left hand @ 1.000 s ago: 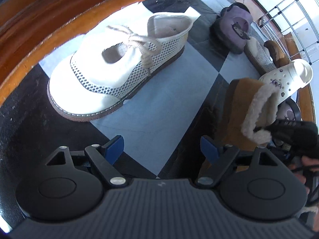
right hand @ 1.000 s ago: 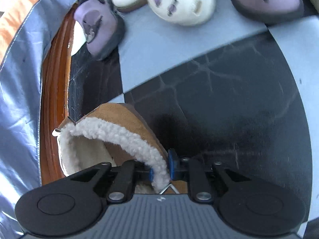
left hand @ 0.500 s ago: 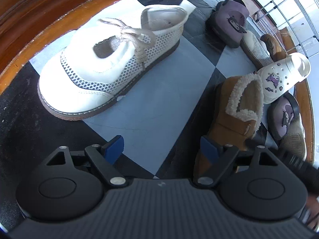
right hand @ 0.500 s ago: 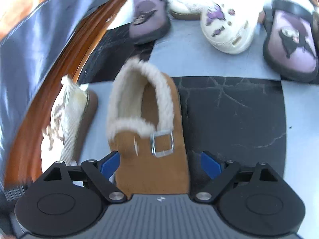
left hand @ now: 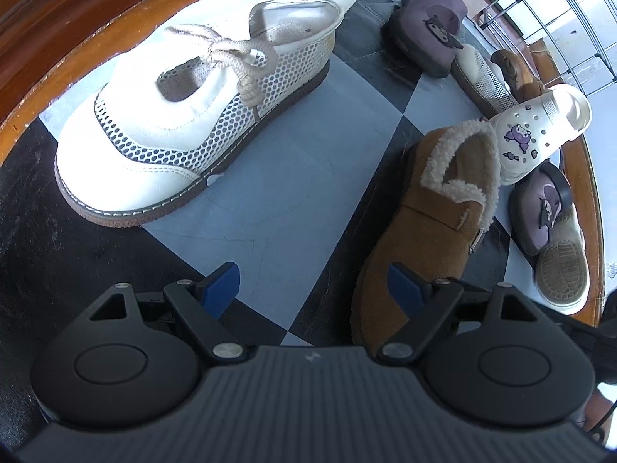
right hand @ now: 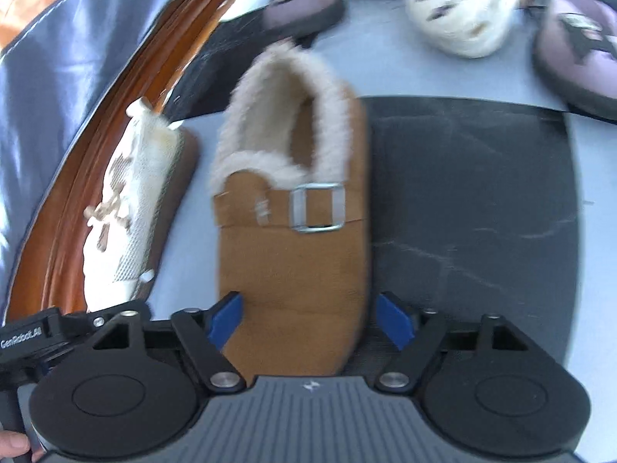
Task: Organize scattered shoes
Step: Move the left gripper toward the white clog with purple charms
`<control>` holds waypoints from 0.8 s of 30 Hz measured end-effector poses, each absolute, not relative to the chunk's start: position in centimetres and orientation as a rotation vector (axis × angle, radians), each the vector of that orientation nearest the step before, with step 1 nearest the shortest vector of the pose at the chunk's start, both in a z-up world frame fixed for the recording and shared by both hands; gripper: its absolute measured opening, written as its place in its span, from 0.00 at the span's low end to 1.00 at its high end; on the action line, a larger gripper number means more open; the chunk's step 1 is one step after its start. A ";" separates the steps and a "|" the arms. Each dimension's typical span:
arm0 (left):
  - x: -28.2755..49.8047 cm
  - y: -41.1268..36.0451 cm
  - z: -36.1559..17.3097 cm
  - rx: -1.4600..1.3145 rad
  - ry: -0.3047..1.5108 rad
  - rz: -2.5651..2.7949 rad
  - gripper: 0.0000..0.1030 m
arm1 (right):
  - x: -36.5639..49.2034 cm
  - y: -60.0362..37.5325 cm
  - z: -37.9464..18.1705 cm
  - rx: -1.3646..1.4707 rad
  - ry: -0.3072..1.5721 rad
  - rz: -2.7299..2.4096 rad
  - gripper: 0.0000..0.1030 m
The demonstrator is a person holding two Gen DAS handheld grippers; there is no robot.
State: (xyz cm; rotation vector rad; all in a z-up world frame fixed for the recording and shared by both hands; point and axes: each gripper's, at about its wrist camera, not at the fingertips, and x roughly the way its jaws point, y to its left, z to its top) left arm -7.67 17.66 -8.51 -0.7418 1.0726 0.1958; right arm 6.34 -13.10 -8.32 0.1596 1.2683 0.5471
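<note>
My right tongs (right hand: 308, 318) have just been opening and stand released astride the toe of the brown slipper (right hand: 293, 239); my left tongs (left hand: 314, 289) gape empty beside it. Drifting sideways, I risk knocking the slipper askew.

Each claw is matte black: a ribbed grey-black housing along the bottom of the frame, two round black discs at lower left and lower right, and angled black link arms pinned with silver screws. The left claw (left hand: 312, 289) and the right claw (right hand: 310, 316) both end in blue pads (right hand: 225, 316). A small white emblem sits at the housing's centre.
</note>
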 end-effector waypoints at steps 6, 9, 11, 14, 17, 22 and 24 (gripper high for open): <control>-7.4 17.3 -8.7 -0.769 1.080 0.170 0.82 | 7.1 -17.6 -7.5 0.201 1.231 0.468 0.81; -7.1 16.6 -8.4 -0.763 1.064 0.136 0.82 | 6.9 -19.7 -7.7 0.251 1.232 0.429 0.81; -7.1 15.9 -7.9 -0.786 1.039 0.073 0.82 | 6.7 -21.7 -8.0 0.306 1.245 0.406 0.81; -6.9 14.9 -7.3 -0.808 1.016 0.010 0.82 | 6.7 -22.9 -8.0 0.270 1.243 0.400 0.81; -6.4 13.4 -5.8 -0.786 0.982 -0.008 0.82 | 6.9 -24.2 -7.7 0.282 1.228 0.405 0.81; -4.5 10.7 -3.5 -0.930 1.039 -0.029 0.82 | 7.6 -28.1 -7.5 0.427 1.295 0.402 0.81; -3.3 9.9 -2.8 -1.001 1.057 0.002 0.82 | 7.8 -29.7 -7.2 0.431 1.323 0.400 0.81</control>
